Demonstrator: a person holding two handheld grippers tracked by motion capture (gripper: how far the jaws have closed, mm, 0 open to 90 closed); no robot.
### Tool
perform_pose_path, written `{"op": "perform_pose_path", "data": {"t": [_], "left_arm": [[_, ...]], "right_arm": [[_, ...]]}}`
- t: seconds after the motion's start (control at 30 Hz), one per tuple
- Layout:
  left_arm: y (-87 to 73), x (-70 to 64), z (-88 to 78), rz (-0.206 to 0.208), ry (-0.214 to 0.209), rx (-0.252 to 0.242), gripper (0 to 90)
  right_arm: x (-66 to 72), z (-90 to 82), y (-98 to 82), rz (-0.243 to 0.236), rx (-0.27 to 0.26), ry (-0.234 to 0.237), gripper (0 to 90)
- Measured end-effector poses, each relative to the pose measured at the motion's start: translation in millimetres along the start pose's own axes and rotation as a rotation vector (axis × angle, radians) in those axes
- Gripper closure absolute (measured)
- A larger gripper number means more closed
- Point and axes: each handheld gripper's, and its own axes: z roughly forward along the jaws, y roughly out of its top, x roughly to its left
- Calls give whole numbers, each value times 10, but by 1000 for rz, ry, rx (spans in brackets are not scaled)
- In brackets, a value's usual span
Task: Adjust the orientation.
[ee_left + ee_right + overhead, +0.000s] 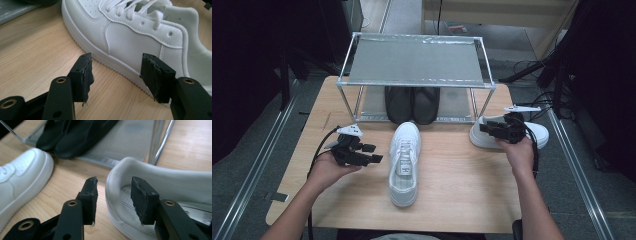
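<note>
A white sneaker (pixel 404 160) (pixel 130 37) lies mid-table, toe toward the rack. My left gripper (pixel 374 153) (pixel 116 72) is just to its left, open, jaws level with the shoe's side and apart from it. A second white sneaker (pixel 539 134) (pixel 160 177) lies on its side at the right. My right gripper (pixel 484 129) (pixel 113 195) straddles its heel rim, one jaw outside and one inside the opening. The pads stand off the rim, so it is open. The first sneaker's toe (pixel 20 177) is at the left of the right gripper view.
A metal rack (pixel 414 60) stands at the table's far side, with a pair of black shoes (pixel 412 104) (pixel 75 135) on its bottom shelf. One rack leg (pixel 160 140) rises just behind the right sneaker. The wooden table (pixel 462 190) ends close to that sneaker on the right.
</note>
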Motion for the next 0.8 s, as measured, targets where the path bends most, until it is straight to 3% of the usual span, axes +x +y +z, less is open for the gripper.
{"op": "perform_pose_path", "data": {"t": [0.1,0.37,0.43,0.63,0.8], "left_arm": [[-33,-2,-21,-7,4,4,431],[-86,41,-65,-24,23,-1,431],[-82,56,-53,-27,27,0,433],[-65,62,-20,-26,31,9,435],[-69,71,-40,-21,38,-1,465]], "right_arm": [[36,162,5,-29,56,-10,575],[55,447,-10,-44,149,-27,602],[62,454,-12,-48,150,-33,618],[24,465,-60,11,142,-31,720],[40,464,-83,-29,126,-47,740]]}}
